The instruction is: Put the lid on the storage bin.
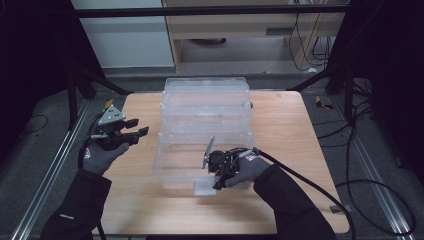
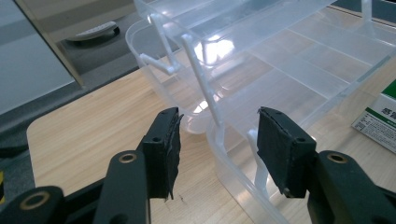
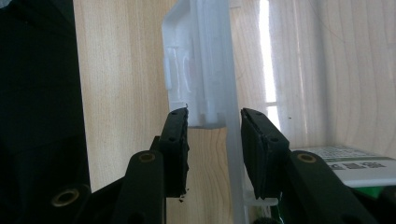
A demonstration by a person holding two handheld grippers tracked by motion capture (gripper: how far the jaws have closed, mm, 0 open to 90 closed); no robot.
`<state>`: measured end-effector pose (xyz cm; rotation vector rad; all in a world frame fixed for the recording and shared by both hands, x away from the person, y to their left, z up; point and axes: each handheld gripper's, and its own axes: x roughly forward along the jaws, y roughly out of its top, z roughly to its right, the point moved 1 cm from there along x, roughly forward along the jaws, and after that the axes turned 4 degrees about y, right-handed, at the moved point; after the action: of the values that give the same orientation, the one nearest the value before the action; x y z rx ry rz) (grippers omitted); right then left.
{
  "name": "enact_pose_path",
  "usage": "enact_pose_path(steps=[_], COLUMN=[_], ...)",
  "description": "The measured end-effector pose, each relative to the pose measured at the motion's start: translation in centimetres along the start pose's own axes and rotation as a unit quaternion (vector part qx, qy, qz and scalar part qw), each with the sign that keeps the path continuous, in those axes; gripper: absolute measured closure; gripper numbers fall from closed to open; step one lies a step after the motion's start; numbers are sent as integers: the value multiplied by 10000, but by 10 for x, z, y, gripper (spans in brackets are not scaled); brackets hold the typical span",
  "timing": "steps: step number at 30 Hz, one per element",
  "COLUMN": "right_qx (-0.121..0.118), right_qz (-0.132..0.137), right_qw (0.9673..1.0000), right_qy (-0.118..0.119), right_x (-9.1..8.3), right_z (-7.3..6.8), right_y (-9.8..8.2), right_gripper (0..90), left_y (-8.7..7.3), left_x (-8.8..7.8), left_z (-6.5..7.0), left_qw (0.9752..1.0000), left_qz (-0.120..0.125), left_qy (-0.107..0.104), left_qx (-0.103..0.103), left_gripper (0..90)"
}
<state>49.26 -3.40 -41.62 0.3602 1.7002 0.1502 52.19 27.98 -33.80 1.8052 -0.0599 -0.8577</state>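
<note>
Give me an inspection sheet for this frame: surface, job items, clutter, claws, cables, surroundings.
Surface: wooden table, light grain, bare around the box.
Job's things: clear plastic tiered organizer box, trays fanned open; white-and-green carton beside its lowest tray.
Clutter: nothing seen.
Claws: left claw open, in the air left of the box; right claw at the front wall and white latch of the lowest tray, jaws either side, contact cannot be told.
Cables: black cable trailing from the right claw; loose cables on the floor.
Surroundings: dark frame, wooden cabinet behind.
</note>
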Motion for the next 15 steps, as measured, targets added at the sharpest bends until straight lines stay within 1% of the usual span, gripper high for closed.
enact_pose_path(steps=[3,4,5,7,8,9,13,15], right_qx=[-3,-1,-3,-41,-41,-43,-51,-59], right_qz=[0,1,0,0,1,6,11,13], right_qw=[10000,10000,10000,10000,10000,10000,10000,10000], right_qy=[-3,-1,-2,4,2,-1,-18,-20], right_x=[0,0,0,0,0,0,0,0], right_z=[0,0,0,0,0,0,0,0], right_y=[0,0,0,0,0,0,0,0], right_gripper=[629,629,629,630,630,630,630,630], left_y=[9,12,16,21,24,27,36,40], left_x=[2,2,3,4,4,5,10,13], left_z=[1,1,1,2,2,2,4,5], left_qw=[9998,9996,9991,9985,9982,9980,9967,9960], left_qz=[-52,-67,-45,-68,-85,-86,-152,-203], left_qy=[-39,-61,-46,-63,-111,-151,-151,-222], left_qx=[188,275,418,535,591,615,781,838], left_gripper=[483,483,482,479,478,478,476,473])
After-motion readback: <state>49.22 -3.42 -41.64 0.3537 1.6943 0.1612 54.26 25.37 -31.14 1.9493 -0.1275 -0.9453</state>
